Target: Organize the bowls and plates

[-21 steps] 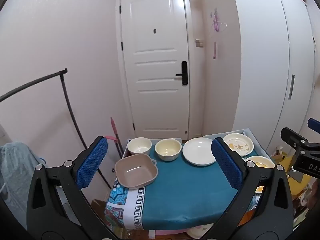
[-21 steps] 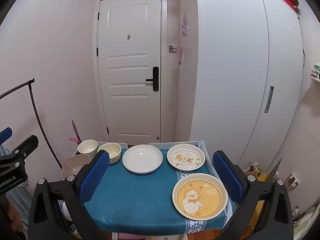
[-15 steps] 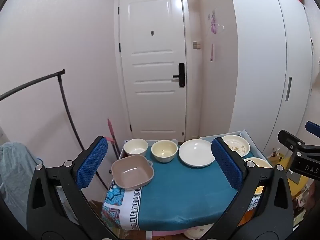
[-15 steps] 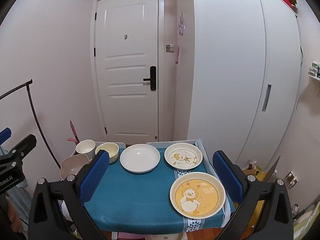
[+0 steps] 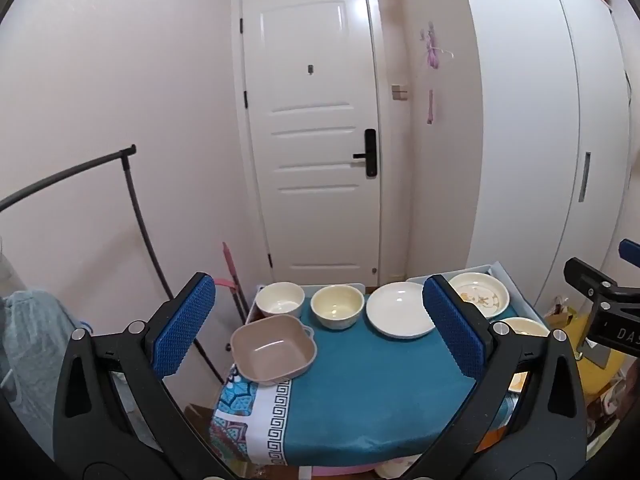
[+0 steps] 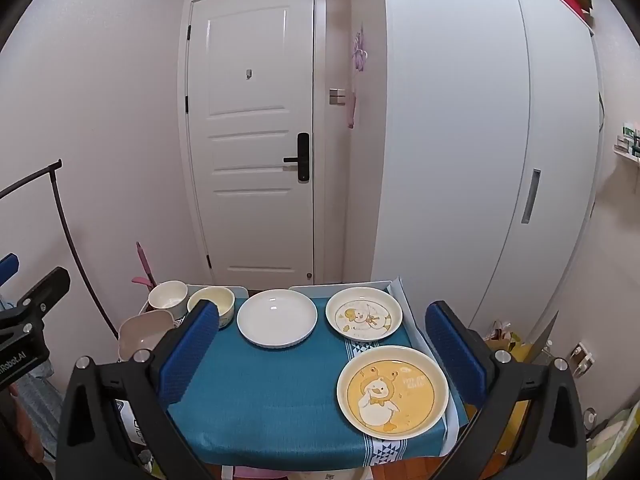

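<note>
Small teal-clothed table (image 6: 260, 400) nr white door (image 6: 256, 128)

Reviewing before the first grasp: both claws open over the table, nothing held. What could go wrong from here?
1. The square tan bowl sits at the table's left edge, apparently slightly overhanging; a nudge from the left claw could tip it off.
2. The yellow duck plate lies near the front right corner; a sideways push by the right claw might slide it off.
</note>
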The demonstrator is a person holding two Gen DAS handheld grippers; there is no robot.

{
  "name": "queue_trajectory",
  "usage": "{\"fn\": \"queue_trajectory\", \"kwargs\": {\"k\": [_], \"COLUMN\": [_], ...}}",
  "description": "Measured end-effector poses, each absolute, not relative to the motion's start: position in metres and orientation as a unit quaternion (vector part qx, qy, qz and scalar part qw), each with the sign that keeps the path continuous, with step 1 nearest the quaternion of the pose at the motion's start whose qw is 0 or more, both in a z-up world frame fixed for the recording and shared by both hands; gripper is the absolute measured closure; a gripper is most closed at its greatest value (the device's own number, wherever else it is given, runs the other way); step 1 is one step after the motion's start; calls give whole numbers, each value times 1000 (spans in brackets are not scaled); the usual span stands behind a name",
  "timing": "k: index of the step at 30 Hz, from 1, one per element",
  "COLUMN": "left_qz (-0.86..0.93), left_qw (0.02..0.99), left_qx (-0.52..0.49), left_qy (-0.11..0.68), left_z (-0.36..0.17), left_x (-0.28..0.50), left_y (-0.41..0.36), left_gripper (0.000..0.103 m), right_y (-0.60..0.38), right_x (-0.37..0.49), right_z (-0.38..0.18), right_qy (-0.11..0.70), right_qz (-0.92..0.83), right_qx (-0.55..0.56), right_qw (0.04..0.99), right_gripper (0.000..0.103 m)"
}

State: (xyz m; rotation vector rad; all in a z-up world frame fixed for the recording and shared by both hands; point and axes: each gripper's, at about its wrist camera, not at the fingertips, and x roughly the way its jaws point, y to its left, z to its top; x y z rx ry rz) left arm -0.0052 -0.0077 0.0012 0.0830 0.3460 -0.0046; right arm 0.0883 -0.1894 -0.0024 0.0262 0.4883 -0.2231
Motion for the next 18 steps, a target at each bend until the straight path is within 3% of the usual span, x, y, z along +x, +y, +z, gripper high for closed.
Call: {"fn": "queue_trajectory", "kwargs": {"k": [18], "left_qz": [-9], "left_qw": [983], "left_qx": [33], "left_qy": [178], "left_z": [3], "left_x": [1], "left_y": [1], "left_gripper": [0], "right_y": [-188], "right_x": [93], "right_z": [0], "right_qy": [245], "right_qz": [-107], "right_qx": [9], "right_qw": [964], "right_gripper": [0]}}
